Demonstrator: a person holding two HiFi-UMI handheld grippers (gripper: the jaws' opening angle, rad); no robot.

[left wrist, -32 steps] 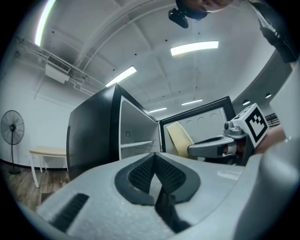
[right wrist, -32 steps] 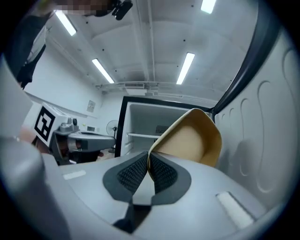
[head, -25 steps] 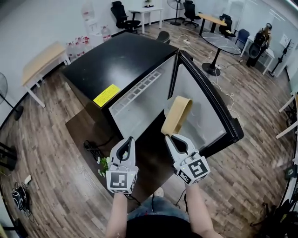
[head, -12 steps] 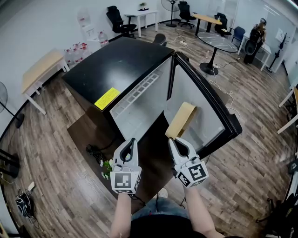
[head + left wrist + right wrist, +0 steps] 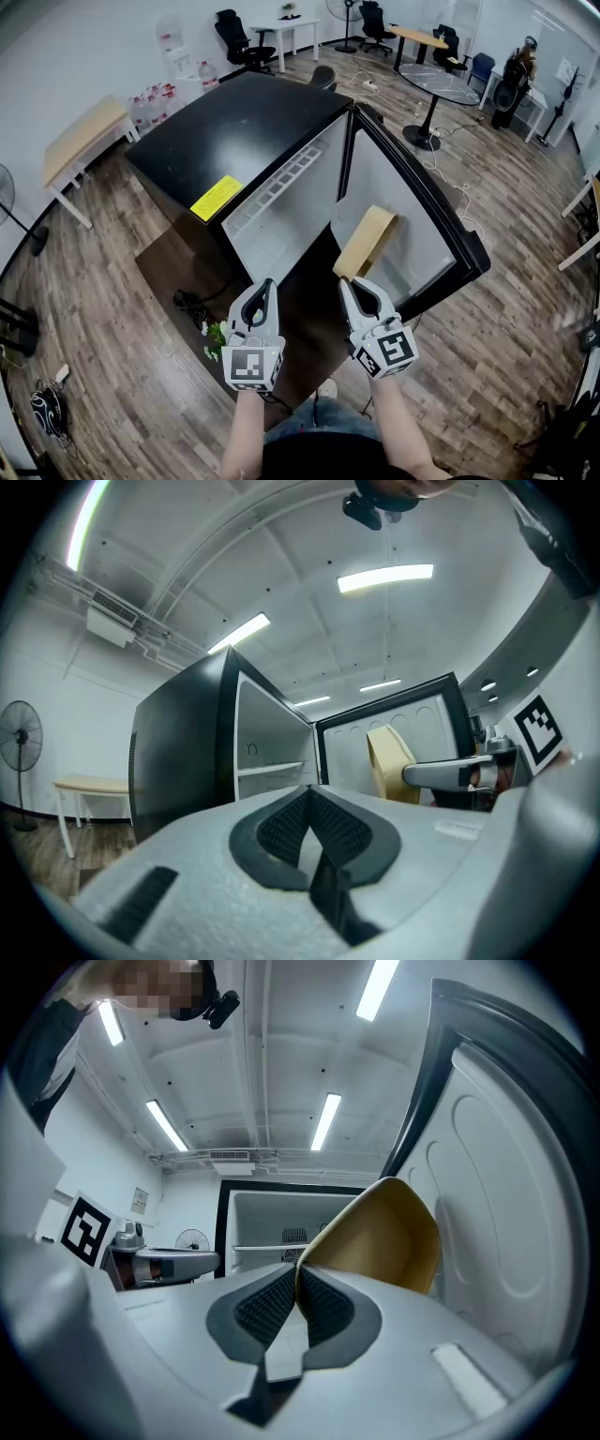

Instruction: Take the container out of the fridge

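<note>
The tan container (image 5: 367, 242) looks light, thin-walled and smooth. It is stiff enough to stand out from a pinch, so its rim is the sensible hold, and the right gripper (image 5: 349, 281) has its jaws clamped there. It hangs outside the fridge (image 5: 234, 131), before the open door (image 5: 412, 211), with its long axis running from the jaws toward one o'clock and its hollow seemingly facing the door. At nine o'clock, the left gripper (image 5: 264, 284) is closed on nothing.
</note>
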